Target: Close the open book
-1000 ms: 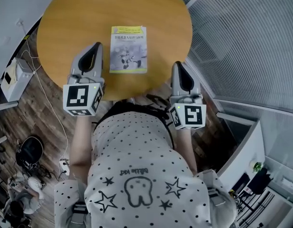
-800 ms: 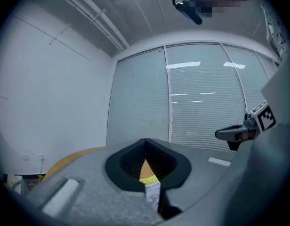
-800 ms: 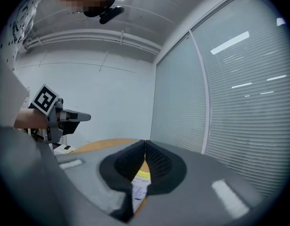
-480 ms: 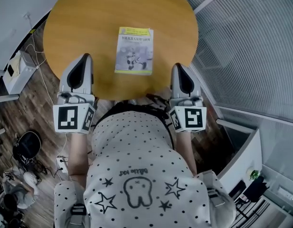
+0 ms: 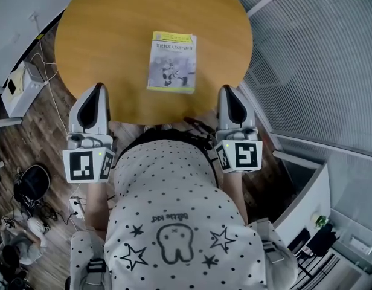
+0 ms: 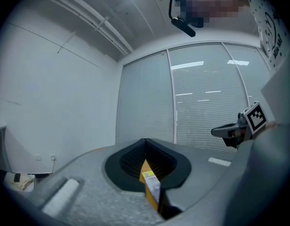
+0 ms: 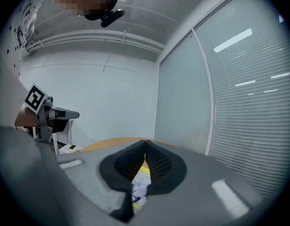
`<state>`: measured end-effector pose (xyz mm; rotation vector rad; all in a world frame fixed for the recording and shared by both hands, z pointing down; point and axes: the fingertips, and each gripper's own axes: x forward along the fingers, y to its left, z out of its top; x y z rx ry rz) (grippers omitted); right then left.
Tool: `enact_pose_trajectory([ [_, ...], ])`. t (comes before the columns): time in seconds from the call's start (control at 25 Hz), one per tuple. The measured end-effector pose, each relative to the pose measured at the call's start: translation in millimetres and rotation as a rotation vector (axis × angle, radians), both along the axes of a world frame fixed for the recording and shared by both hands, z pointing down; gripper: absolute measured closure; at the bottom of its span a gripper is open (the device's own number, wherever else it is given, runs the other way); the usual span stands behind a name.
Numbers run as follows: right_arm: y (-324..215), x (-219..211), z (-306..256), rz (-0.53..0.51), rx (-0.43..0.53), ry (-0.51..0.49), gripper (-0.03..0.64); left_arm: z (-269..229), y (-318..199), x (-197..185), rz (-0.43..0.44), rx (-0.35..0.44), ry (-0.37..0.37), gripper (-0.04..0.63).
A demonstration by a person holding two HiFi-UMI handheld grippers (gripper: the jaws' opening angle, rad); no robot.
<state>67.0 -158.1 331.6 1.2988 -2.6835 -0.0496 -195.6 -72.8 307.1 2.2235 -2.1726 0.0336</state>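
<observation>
The book [image 5: 171, 61] lies shut on the round wooden table [image 5: 101, 29], front cover up, yellow band at its far edge. A sliver of the book [image 6: 150, 185] shows past the left jaws, and of the book [image 7: 139, 182] past the right jaws. My left gripper [image 5: 93, 94] sits at the table's near left rim, shut with nothing in it, well left of the book. My right gripper [image 5: 227, 95] hangs at the near right rim, jaws together and empty, right of the book.
A glass wall with blinds [image 5: 313, 59] runs along the right. A white box and cables [image 5: 17, 86] lie on the wood floor at left, with a black stool [image 5: 30, 189] below them. The person's dotted shirt [image 5: 174, 222] fills the near view.
My left gripper has drawn back from beside the book to the table's near left rim. The right gripper and the book have stayed put.
</observation>
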Motion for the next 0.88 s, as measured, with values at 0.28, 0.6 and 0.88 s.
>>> enact_pose_trajectory([
  [0.28,8,-6,2,-0.019,-0.004,0.012,0.612,15,21,-5,-0.050,-0.021,0.029,0.586],
  [0.6,11,-5,6,-0.016,-0.033,0.012,0.612,21,23,-7,-0.061,-0.035,0.009,0.586],
  [0.88,11,-7,10,-0.031,-0.048,0.021,0.612,27,17,-1,-0.042,-0.049,0.015,0.586],
])
